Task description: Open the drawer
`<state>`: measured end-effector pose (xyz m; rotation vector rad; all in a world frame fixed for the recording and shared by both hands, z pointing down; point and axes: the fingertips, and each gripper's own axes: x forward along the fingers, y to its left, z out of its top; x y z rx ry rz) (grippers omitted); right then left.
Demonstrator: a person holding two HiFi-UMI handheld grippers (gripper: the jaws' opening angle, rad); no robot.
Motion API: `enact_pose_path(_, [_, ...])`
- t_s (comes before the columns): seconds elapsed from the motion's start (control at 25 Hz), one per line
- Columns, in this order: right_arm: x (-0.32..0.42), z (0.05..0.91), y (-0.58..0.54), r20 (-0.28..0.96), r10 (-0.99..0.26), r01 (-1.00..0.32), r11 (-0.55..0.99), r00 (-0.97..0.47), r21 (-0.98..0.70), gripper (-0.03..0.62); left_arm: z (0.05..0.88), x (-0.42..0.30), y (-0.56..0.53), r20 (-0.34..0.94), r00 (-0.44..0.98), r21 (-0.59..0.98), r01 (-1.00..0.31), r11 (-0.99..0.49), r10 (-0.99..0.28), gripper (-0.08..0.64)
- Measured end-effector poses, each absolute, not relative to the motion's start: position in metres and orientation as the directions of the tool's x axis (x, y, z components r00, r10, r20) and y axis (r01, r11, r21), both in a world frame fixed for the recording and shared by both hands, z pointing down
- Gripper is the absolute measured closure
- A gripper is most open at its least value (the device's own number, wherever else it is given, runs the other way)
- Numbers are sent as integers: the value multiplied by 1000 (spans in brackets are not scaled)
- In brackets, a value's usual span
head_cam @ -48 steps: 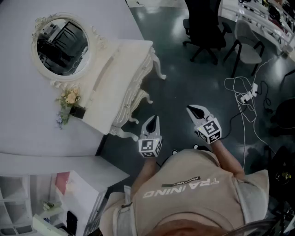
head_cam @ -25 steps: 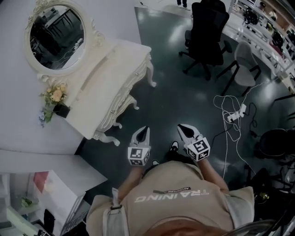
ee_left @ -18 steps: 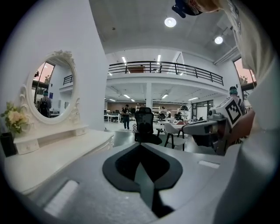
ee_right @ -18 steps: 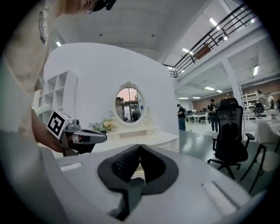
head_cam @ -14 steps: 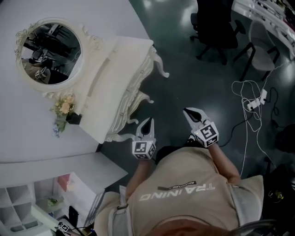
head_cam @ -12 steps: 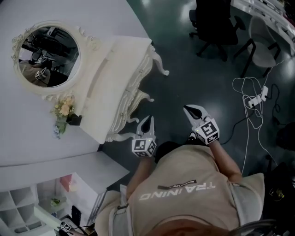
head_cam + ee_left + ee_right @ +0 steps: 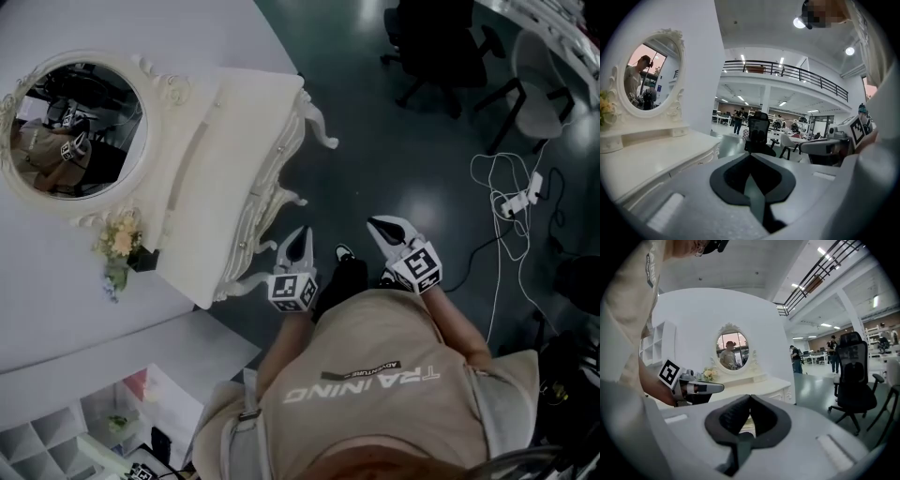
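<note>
A cream dressing table (image 7: 225,178) with an oval mirror (image 7: 70,127) stands against the wall at the left of the head view. Its drawer front (image 7: 269,183), carved and with small knobs, faces the dark floor. My left gripper (image 7: 303,231) is shut and empty, close to the table's near corner but apart from it. My right gripper (image 7: 374,223) is also shut and empty, further right over the floor. In the left gripper view the table top (image 7: 656,157) lies to the left of the closed jaws. The right gripper view shows the left gripper (image 7: 696,387) in front of the table (image 7: 764,383).
A black office chair (image 7: 427,37) and a grey chair (image 7: 539,89) stand at the far side. A white cable with a power strip (image 7: 511,202) lies on the floor at the right. A flower pot (image 7: 120,246) sits on the table; white shelves (image 7: 56,431) stand at the lower left.
Both grippers have moved toward the dressing table together with the person, staying shut. The table's near corner now lies closer to the left gripper.
</note>
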<state>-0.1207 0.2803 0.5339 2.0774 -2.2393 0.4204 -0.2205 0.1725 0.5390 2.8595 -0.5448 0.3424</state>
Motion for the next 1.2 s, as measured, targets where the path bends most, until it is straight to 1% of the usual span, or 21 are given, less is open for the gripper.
enact_pose_path(0.36, [-100, 518, 184, 305, -949, -997, 58, -73, -60, 589, 549, -179, 90, 244, 932, 212, -321, -923, -269, 554])
enact_pose_path(0.44, [-101, 526, 169, 330, -941, -996, 60, -81, -73, 590, 558, -173, 77, 247, 935, 229, -312, -922, -255, 554])
enact_pose_path(0.56, [-102, 539, 143, 356, -928, -990, 65, -106, -124, 589, 575, -160, 49, 269, 933, 216, -301, -929, -239, 554])
enact_pose_path(0.72, [-95, 553, 116, 384, -911, -983, 97, -151, -157, 589, 593, -150, 19, 319, 915, 227, -328, -917, -248, 554])
enact_pose_path(0.84, [-68, 560, 96, 377, -909, -977, 117, -177, -177, 589, 600, -132, 0, 345, 900, 208, -351, -913, -267, 554])
enact_pose_path(1.04, [-2, 562, 56, 343, -910, -966, 176, -233, -188, 589, 598, -80, -26, 392, 864, 158, -402, -902, -316, 554])
enact_pose_path(1.2, [60, 559, 14, 295, -908, -949, 246, -297, -199, 589, 594, -27, -37, 417, 839, 192, -458, -868, -350, 554])
